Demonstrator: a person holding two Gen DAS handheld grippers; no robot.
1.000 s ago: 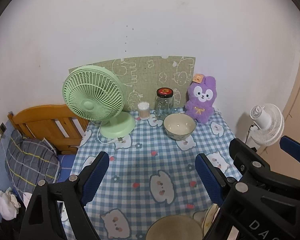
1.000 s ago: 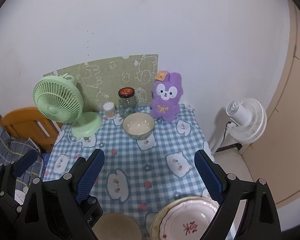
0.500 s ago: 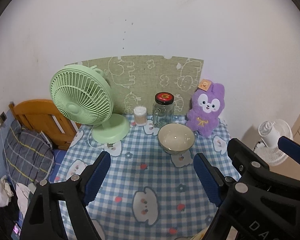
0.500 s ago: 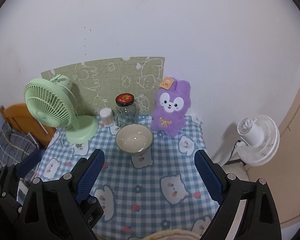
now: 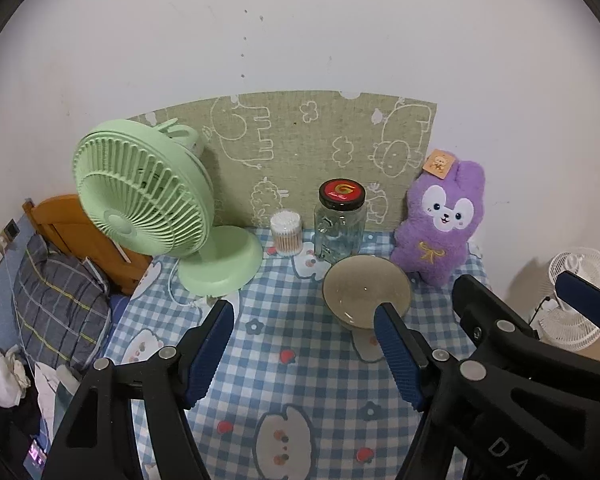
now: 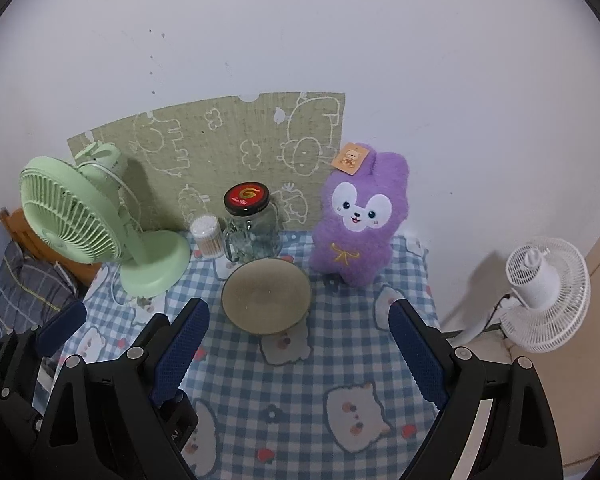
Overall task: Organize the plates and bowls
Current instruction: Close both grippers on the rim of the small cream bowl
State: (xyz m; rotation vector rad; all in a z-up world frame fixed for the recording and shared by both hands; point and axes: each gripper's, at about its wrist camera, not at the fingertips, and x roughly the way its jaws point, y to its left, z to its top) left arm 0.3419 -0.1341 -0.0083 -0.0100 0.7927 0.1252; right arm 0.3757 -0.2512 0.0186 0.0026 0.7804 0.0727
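A cream bowl (image 5: 366, 292) (image 6: 266, 296) sits upright near the back of a table covered by a blue checked cloth (image 5: 300, 360) (image 6: 300, 380). My left gripper (image 5: 304, 344) hovers just short of it; its jaws are closing with nothing between them, and its right fingertip (image 5: 388, 320) overlaps the bowl's near rim in the picture. My right gripper (image 6: 298, 336) is wide open and holds nothing, with the bowl just ahead of it and between the lines of its fingers. The right gripper shows in the left wrist view at the right edge (image 5: 520, 320).
Behind the bowl stand a glass jar with a red lid (image 5: 340, 224) (image 6: 252, 224), a cotton-swab tub (image 5: 286, 234), a green desk fan (image 5: 148, 208) (image 6: 84, 220) and a purple plush rabbit (image 5: 440, 228) (image 6: 356, 216). A white fan (image 6: 540, 292) is on the floor to the right; a bed (image 5: 60, 300) lies to the left.
Both grippers moved forward and down toward the back of the table. The bowl and plate near the front edge dropped out of view. The left gripper's fingers have come closer together.
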